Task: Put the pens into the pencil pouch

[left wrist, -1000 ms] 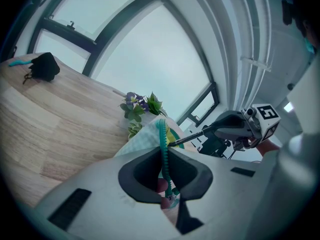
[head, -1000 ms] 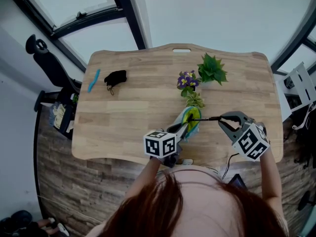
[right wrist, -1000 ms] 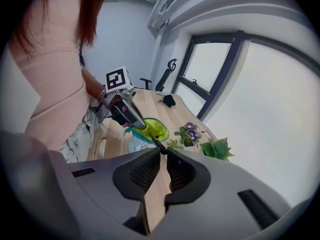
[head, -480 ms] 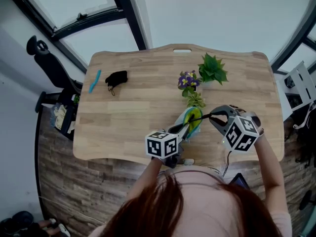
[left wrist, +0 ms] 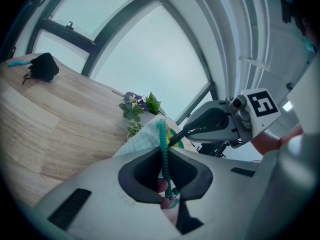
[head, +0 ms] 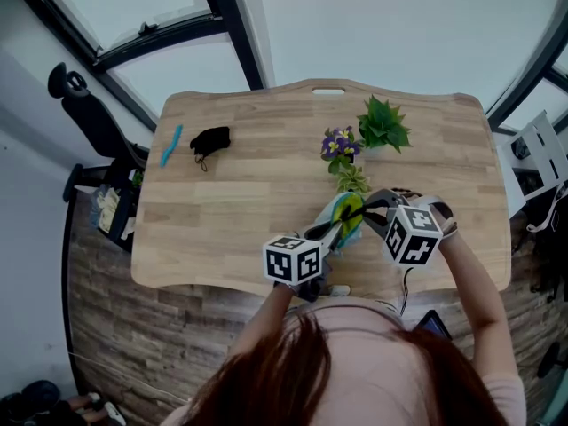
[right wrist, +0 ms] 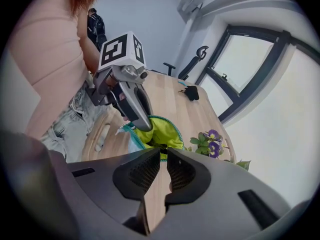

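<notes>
The pencil pouch (head: 343, 213), checked teal outside with a yellow-green lining (right wrist: 159, 134), stands open near the table's front edge. My left gripper (head: 329, 232) is shut on its teal zipper edge (left wrist: 162, 134) and holds the mouth up. Coming from the right and tilted steeply down, my right gripper (head: 374, 210) is shut on a black pen (left wrist: 178, 136). The pen's tip (head: 358, 211) reaches into the pouch's mouth. A blue pen (head: 169, 145) lies at the table's far left.
A small black item (head: 209, 140) lies beside the blue pen. Purple flowers (head: 337, 144), a green plant (head: 382, 124) and a smaller sprig (head: 352, 180) stand just behind the pouch. An office chair (head: 87, 109) is off the table's left edge.
My right gripper has moved left and down towards the pouch and rolled, bringing the black pen's tip into the pouch's mouth. The left gripper and the pouch have stayed put.
</notes>
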